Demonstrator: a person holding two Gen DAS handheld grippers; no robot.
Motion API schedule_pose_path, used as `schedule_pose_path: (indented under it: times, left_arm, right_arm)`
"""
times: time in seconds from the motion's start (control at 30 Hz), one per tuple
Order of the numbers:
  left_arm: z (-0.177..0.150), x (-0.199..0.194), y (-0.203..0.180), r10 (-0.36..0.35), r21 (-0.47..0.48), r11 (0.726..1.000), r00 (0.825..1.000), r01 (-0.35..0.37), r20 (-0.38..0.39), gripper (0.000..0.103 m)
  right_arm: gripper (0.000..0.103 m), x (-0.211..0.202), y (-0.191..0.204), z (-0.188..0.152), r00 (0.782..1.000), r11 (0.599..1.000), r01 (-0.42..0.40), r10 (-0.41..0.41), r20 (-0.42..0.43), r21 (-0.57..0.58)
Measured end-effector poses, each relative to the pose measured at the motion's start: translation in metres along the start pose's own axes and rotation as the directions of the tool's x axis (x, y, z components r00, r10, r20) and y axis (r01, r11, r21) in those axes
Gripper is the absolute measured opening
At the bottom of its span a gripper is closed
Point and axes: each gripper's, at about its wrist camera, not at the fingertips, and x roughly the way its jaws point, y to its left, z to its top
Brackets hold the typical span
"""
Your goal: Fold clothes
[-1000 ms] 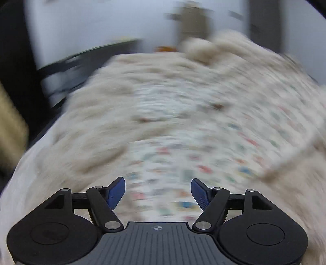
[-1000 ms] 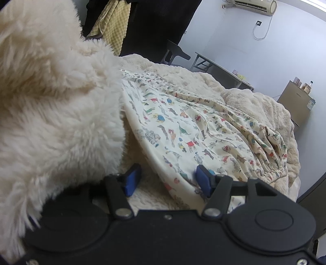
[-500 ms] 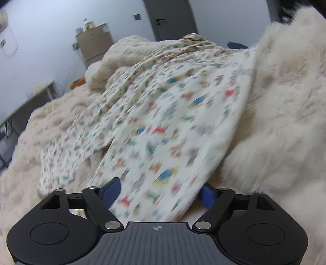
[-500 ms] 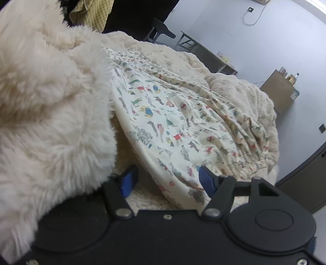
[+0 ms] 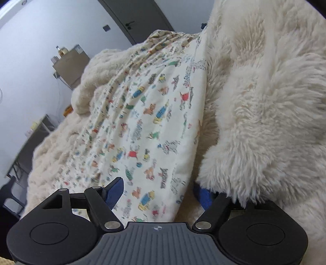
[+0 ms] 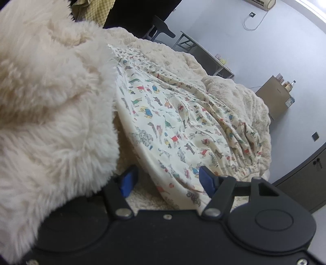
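one printed garment [image 5: 154,122], two tools (both agape)

Pale walls [image 6: 234,36], dark door [image 5: 140,18], brown cabinet [image 6: 274,94], long table [image 6: 205,53], air conditioner [image 6: 262,3]

A cream garment [image 5: 154,126] printed all over with small cartoon animals in red, blue, yellow, green and grey. It lies on a cream-white fluffy blanket [image 5: 264,106] covering the bed. At six o'clock in each wrist view, the left gripper [image 5: 159,192] and the right gripper [image 6: 167,180] are black with bright blue pads; the left one's body is ribbed grey. At ten o'clock in the left view: pale lilac-grey walls, a dark grey door [image 5: 138,18] and a tan cabinet [image 5: 70,67].
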Motion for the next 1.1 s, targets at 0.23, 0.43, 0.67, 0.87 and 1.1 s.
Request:
schedule_pose_path:
  times: [0.23, 0.43, 0.67, 0.87, 1.1]
  left_arm:
    - [0.001, 0.002, -0.002, -0.017, -0.006, 1.000, 1.000, 0.017, -0.007, 0.072]
    - [0.000, -0.001, -0.006, -0.008, 0.012, 1.000, 1.000, 0.008, -0.007, 0.072]
    - [0.001, 0.000, -0.007, 0.009, 0.024, 1.000, 1.000, -0.009, -0.001, 0.073]
    - [0.004, 0.003, -0.004, 0.156, 0.040, 0.987, 0.987, -0.157, 0.043, 0.071]
    - [0.005, 0.018, -0.021, 0.139, 0.093, 0.986, 0.990, -0.138, 0.000, 0.055]
  right_arm:
    - [0.065, -0.007, 0.016, 0.010, 0.996, 0.989, 0.090, -0.092, -0.010, -0.120]
    - [0.065, -0.006, 0.016, 0.011, 0.995, 0.987, 0.096, -0.098, -0.014, -0.128]
    - [0.065, -0.005, 0.014, 0.012, 0.995, 0.986, 0.097, -0.099, -0.012, -0.132]
    - [0.084, -0.008, 0.003, -0.010, 0.993, 0.973, 0.118, -0.115, 0.029, -0.196]
    - [0.083, -0.001, -0.043, -0.057, 0.993, 0.969, 0.115, -0.116, 0.007, -0.217]
